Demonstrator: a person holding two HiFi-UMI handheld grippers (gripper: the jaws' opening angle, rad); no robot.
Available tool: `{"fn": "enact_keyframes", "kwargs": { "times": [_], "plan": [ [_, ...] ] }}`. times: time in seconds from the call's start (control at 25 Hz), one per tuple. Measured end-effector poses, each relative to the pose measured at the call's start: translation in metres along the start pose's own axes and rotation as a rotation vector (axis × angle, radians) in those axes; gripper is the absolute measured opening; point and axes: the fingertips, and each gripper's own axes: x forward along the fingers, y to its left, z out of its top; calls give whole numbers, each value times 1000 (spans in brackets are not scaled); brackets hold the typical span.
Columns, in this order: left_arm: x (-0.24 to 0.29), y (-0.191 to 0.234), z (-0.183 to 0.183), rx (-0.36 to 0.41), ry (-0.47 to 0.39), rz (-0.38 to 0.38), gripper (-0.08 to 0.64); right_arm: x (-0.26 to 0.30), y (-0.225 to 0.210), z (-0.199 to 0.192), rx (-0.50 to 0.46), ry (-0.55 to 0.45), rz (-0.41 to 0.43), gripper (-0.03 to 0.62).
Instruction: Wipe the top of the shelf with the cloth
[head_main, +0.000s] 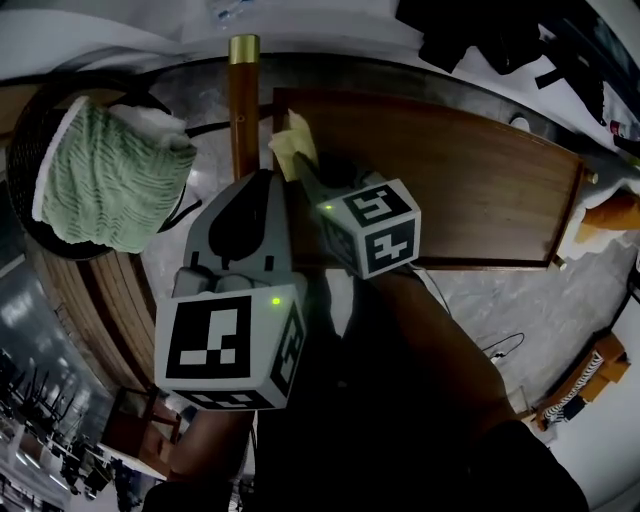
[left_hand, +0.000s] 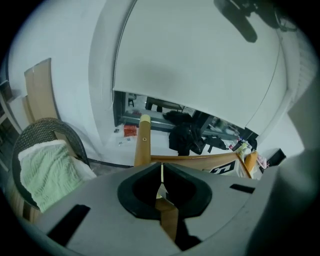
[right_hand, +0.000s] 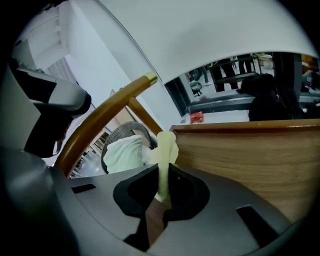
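The brown wooden shelf top (head_main: 460, 180) lies ahead of me, its near edge also filling the right gripper view (right_hand: 250, 160). My right gripper (head_main: 305, 172) hangs over the shelf's left end, shut on a pale yellow cloth (head_main: 292, 143). The cloth (right_hand: 165, 150) sticks up as a narrow strip from between the right gripper's (right_hand: 163, 175) pressed jaws. My left gripper (head_main: 262, 185) hovers just left of the shelf, next to the right one. In its own view the left gripper (left_hand: 161, 175) has its jaws together with nothing held.
A dark wicker basket (head_main: 30, 130) with a green knitted towel (head_main: 110, 175) stands at the left. A wooden post with a brass cap (head_main: 243, 95) rises between basket and shelf. Dark bags (head_main: 500, 40) lie beyond the shelf. A cable (head_main: 500, 350) runs across the floor.
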Motion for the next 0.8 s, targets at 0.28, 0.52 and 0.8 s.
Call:
{"fn": "enact_keyframes", "kwargs": {
  "times": [0.28,0.52,0.8],
  "plan": [
    [4,-14,-2,19,10,-27,8,3,-5,-3,-50,39,-47,41],
    [21,-35,-14,2,39,-51,8,-15,-33,-11,-23,61,-106,41],
    [58,-51,-46,15,124,-35,8,-45,-67,-17,1,50,-157,41]
  ]
}}
